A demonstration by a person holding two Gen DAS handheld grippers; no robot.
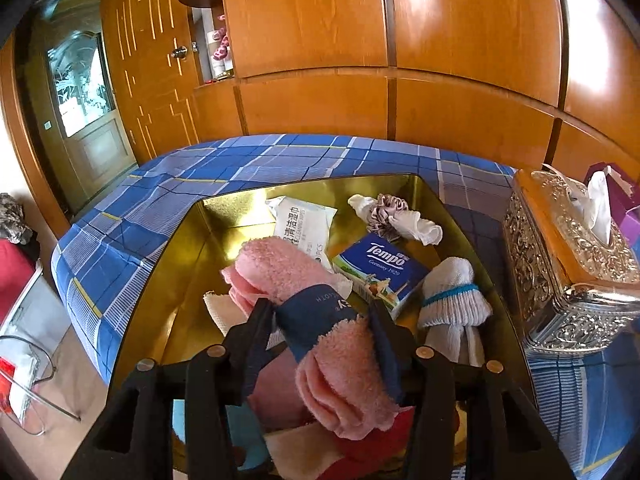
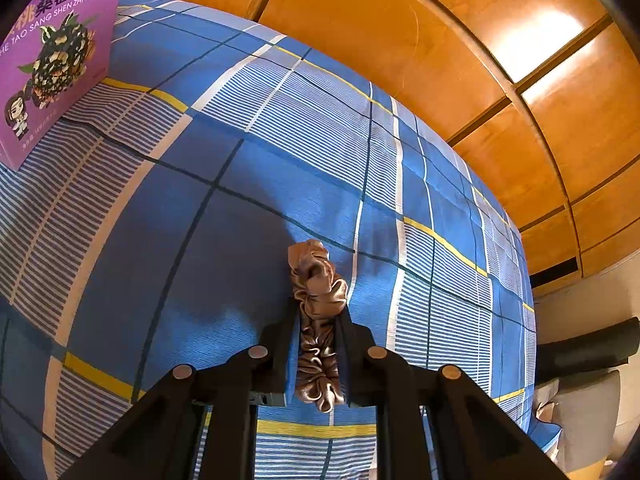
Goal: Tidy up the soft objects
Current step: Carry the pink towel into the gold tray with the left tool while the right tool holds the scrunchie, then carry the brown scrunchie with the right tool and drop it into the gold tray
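While the left gripper [image 1: 320,316] hangs over the gold tin [image 1: 168,248], its jaws stand either side of a rolled pink towel [image 1: 320,320] with a navy band; the pads touch the roll, and the jaws grip it. The towel lies above the tin's near half. Inside the tin lie a wipes pack [image 1: 304,220], a Tempo tissue box [image 1: 380,272], a white sock roll [image 1: 452,300] with a blue band, and a white cloth held by a scrunchie [image 1: 384,210]. The tin rests on a blue plaid bed [image 1: 120,248]. A silver tissue holder [image 1: 560,264] stands just beside the tin. The right gripper [image 2: 318,320] has its jaws closed on a brown scrunchie [image 2: 318,280], held just over the bed. A purple box [image 2: 56,52] stands well apart.
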